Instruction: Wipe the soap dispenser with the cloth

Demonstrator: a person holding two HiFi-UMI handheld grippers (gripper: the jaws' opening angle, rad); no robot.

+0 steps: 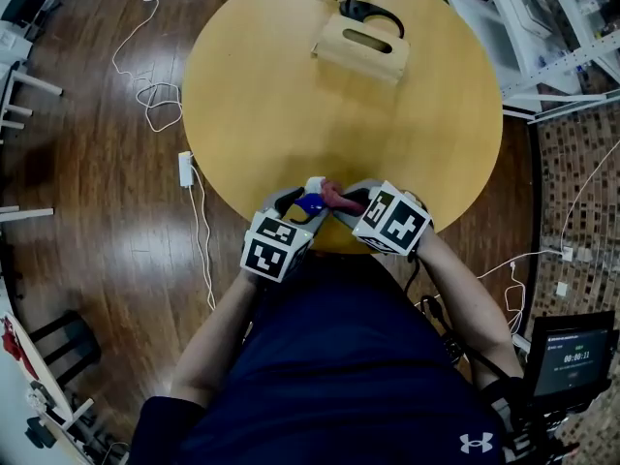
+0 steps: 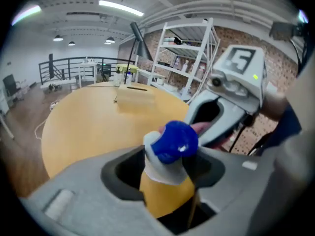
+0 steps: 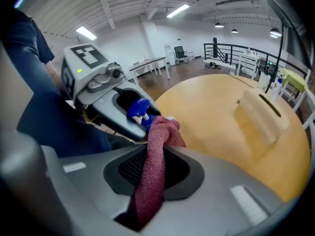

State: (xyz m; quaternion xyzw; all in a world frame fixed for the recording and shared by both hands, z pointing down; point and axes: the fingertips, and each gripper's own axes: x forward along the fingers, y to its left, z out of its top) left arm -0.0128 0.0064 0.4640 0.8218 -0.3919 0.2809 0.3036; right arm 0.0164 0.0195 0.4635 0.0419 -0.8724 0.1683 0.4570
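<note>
Pale wood is being shown as one round tabletop [image 1: 291, 95], with one slotted wooden box [image 1: 360, 46] and one black lamp base [image 1: 368, 10] being kept at its far side. At the near edge, one soap dispenser [image 2: 170, 181] is being clamped between the left gripper [image 2: 166, 167] jaws. One red cloth [image 3: 153, 166] is being pinched in the nearly closed right gripper [image 3: 155, 173] jaws, its end just beside the blue pump.

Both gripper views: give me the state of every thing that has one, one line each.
left gripper: shut on the soap dispenser.
right gripper: shut on the cloth.
soap dispenser: held, blue pump fitted on top.
cloth: bunched, its free end against that pump.
</note>
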